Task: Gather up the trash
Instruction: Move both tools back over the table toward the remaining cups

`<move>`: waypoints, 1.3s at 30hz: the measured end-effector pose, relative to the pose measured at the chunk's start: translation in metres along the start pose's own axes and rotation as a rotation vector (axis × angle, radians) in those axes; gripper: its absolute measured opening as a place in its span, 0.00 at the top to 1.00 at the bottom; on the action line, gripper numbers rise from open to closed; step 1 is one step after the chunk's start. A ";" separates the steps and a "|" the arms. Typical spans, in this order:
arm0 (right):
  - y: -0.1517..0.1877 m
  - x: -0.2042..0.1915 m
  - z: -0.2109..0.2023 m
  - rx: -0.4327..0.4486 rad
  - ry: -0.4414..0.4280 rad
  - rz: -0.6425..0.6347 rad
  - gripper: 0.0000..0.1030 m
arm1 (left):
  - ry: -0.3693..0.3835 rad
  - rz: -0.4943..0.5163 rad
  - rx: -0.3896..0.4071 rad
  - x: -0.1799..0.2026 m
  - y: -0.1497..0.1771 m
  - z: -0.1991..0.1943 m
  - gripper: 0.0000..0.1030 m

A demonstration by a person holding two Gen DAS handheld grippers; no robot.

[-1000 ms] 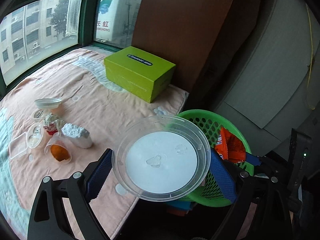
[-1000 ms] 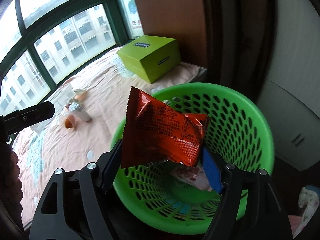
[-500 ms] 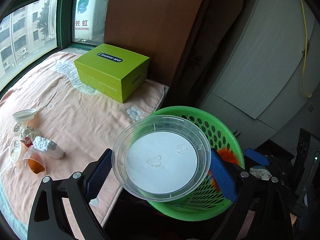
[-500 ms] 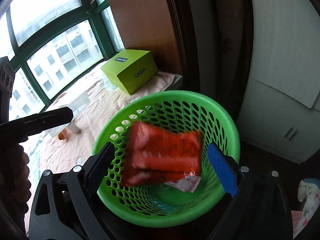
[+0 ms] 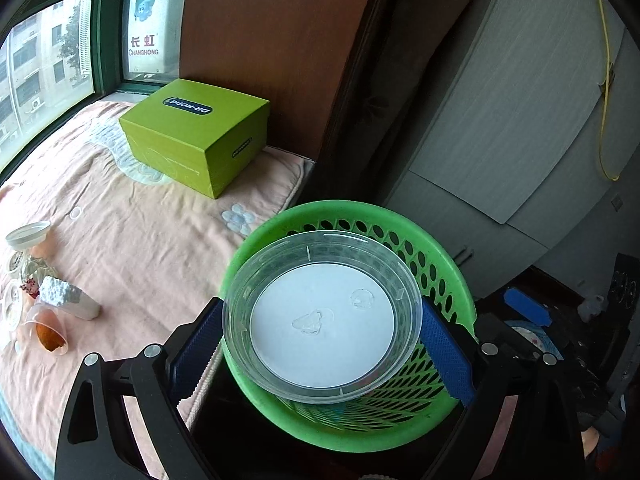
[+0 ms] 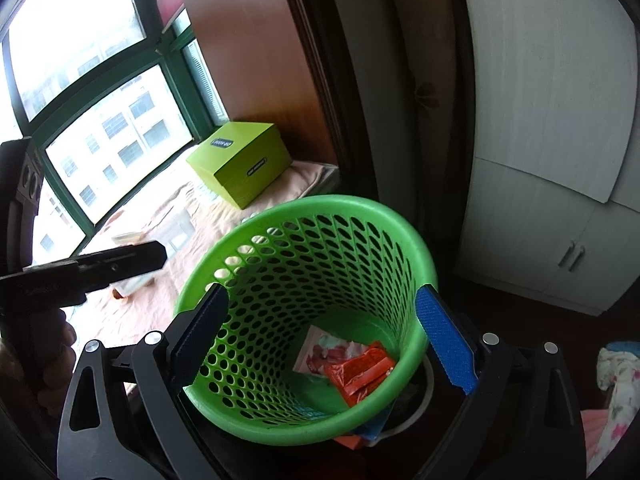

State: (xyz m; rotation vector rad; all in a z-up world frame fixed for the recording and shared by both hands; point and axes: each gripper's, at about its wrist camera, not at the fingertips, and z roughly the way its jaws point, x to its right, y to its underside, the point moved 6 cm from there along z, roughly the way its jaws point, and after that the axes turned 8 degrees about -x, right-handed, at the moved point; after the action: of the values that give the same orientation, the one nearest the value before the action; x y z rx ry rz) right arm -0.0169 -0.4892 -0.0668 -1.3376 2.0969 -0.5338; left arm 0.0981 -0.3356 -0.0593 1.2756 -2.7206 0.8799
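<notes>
Left gripper [image 5: 320,344]: jaws hold tub [image 5: 322,316], mouth facing camera.
Bin [image 5: 440,264]: directly under tub.
Right gripper [image 6: 322,332]: jaws wide, empty, above bin.

Clear glossy plastic container [image 5: 322,318]; perforated green plastic basket [image 6: 304,304].

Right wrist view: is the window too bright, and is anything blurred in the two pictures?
Right wrist view: the upper window is washed out to white; the basket and orange wrapper are sharp. Left wrist view: even light, sharp clear container, straight edges bent by fisheye.
</notes>
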 end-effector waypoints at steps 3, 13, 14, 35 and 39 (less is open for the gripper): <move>0.000 0.002 -0.001 0.003 -0.003 0.004 0.09 | 0.017 0.005 -0.006 0.004 -0.001 0.003 0.11; 0.000 -0.010 -0.001 -0.004 -0.030 -0.014 0.09 | 0.016 -0.012 0.022 -0.001 0.004 -0.005 0.08; -0.001 -0.014 0.000 -0.004 -0.036 -0.023 0.09 | 0.009 -0.021 0.027 -0.005 0.005 -0.008 0.08; -0.005 -0.133 0.036 -0.061 -0.174 -0.201 0.09 | -0.215 -0.300 0.077 -0.163 0.048 -0.062 0.08; -0.004 -0.145 0.040 -0.068 -0.186 -0.215 0.09 | -0.226 -0.364 0.055 -0.201 0.048 -0.063 0.08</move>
State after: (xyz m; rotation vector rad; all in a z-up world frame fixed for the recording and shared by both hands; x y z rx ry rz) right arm 0.0592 -0.3596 -0.0557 -1.5995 1.8479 -0.4111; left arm 0.1846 -0.1381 -0.0776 1.9068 -2.4971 0.8177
